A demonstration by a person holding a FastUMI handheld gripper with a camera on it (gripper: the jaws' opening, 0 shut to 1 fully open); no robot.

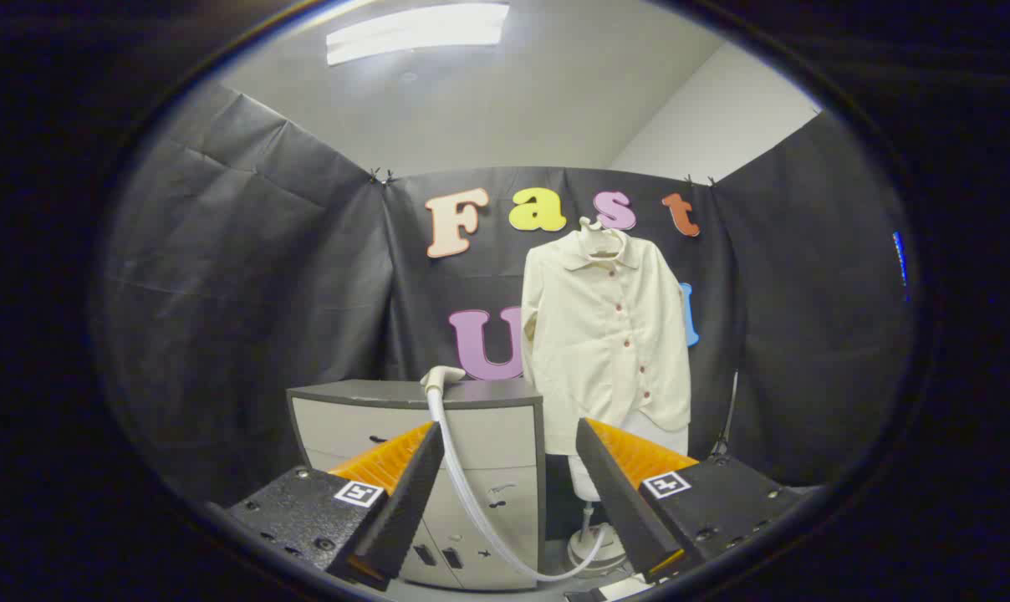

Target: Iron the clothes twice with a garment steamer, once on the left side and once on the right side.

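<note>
Hand-held gripper [505,493] gapes empty — steamer head [442,378] (half-hidden) atop cabinet [480,418].

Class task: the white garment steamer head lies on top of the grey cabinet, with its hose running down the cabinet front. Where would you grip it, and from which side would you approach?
Grip the white garment steamer head around its short neck, just above where the white ribbed hose joins. Probably come from the front and slightly above: it lies at the front edge of the grey cabinet, overhanging towards the open tool, beside the cream buttoned shirt.

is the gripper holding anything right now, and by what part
Nothing is held. The gripper is open, its fingers apart, with the steamer head lying on the cabinet beyond them.
</note>
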